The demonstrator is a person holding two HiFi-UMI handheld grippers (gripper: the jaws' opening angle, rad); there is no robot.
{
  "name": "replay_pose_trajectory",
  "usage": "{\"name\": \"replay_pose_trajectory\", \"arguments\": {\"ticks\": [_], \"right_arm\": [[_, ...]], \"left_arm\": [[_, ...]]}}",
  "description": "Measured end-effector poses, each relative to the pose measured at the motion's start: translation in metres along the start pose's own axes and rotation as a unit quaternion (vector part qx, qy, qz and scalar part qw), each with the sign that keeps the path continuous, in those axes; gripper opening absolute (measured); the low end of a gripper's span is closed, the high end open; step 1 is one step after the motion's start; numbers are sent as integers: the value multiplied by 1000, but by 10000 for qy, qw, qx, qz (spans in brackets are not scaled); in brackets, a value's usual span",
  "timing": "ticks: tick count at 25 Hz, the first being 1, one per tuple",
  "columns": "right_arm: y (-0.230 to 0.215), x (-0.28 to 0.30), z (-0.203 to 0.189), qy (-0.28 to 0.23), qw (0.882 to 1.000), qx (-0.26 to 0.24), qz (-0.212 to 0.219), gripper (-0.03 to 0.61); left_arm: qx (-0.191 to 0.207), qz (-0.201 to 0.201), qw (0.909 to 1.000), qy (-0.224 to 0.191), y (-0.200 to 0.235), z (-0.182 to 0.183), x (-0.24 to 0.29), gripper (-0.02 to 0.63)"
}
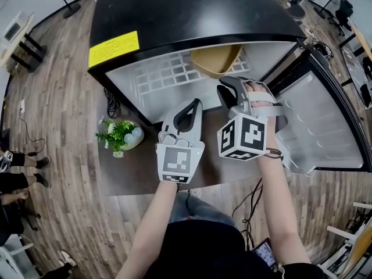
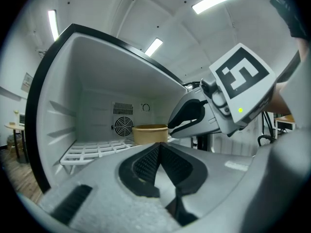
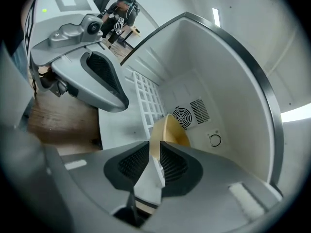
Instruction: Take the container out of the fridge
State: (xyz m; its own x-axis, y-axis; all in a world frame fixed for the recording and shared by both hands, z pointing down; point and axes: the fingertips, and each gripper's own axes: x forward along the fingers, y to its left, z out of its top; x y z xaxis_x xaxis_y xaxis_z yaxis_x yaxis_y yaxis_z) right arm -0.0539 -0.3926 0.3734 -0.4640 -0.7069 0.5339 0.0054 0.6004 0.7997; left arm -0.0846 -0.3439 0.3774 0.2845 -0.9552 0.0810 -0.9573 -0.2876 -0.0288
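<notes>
A tan paper bowl, the container point(image 1: 216, 60), stands on the white wire shelf point(image 1: 157, 74) inside the open black fridge point(image 1: 192, 10). My right gripper point(image 1: 224, 85) reaches to the fridge mouth, its tips just short of the bowl. In the right gripper view its jaws point(image 3: 154, 152) stand a little apart, and the container point(image 3: 170, 130) shows through the gap, not pressed by the pads. My left gripper point(image 1: 196, 103) hovers to the left, outside the fridge. In the left gripper view its jaws point(image 2: 159, 147) meet with nothing between them, and the container point(image 2: 149, 133) sits further in.
The fridge door point(image 1: 325, 121) hangs open at the right, close to my right forearm. A small potted plant point(image 1: 119, 133) stands on the wooden table point(image 1: 133, 167) left of my left gripper. A round fan grille point(image 2: 123, 126) sits in the fridge's back wall.
</notes>
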Motion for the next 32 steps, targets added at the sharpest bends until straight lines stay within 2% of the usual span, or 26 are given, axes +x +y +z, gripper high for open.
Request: {"name": "replay_pose_trajectory", "arguments": {"ticks": [17, 26, 32], "right_arm": [[-8, 21, -5, 106, 9988, -32, 478, 112], [-7, 31, -6, 279, 9966, -325, 703, 117], [-7, 27, -5, 379, 9942, -582, 821, 71]], "left_arm": [[-92, -28, 9999, 123, -3, -14, 3, 5], [-104, -70, 9998, 126, -3, -15, 4, 5], [-147, -57, 9998, 134, -3, -17, 1, 5]]}}
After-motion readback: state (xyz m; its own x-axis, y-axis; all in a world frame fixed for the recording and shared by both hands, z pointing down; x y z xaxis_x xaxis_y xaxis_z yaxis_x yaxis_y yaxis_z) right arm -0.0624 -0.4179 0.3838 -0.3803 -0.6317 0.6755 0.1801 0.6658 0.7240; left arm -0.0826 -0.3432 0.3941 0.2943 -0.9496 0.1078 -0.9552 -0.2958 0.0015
